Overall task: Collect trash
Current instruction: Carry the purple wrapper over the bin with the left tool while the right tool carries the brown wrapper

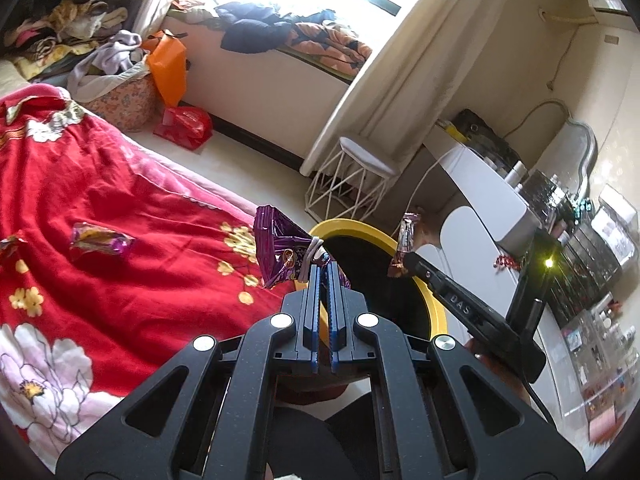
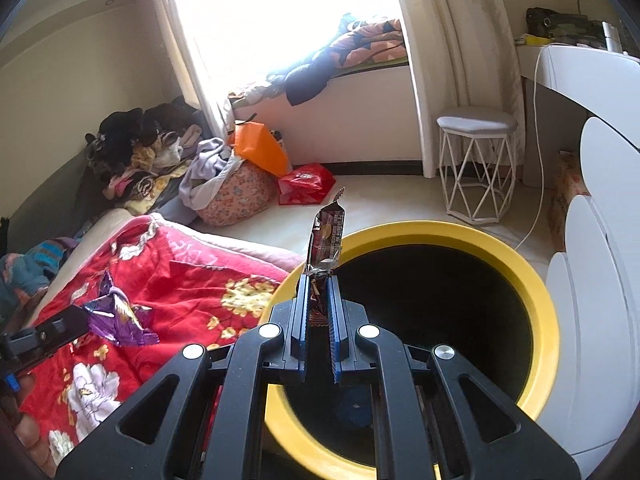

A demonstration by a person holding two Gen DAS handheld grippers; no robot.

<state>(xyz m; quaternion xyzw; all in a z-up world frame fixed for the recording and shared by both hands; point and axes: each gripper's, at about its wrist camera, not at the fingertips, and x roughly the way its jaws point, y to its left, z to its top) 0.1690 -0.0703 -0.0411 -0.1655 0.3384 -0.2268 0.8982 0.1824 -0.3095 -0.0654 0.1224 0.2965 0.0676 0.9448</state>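
Now both grippers carry trash at the bin (image 2: 536, 292). My left gripper (image 1: 323, 267) is clamped on a crinkled purple foil bag (image 1: 280, 254), near the yellow rim; my right gripper (image 2: 319, 278) pinches a thin, stiff brown wrapper (image 2: 328, 236) upright over the dark opening. Best to centre each over the hole before releasing, since light foil may drift. Another wrapper (image 1: 100, 243) lies on the red quilt (image 1: 120, 184).

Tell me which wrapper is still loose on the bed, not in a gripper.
The purple-and-gold wrapper lying flat on the red blanket. The crumpled purple wrapper is clamped in the left gripper; the long dark one in the right gripper.
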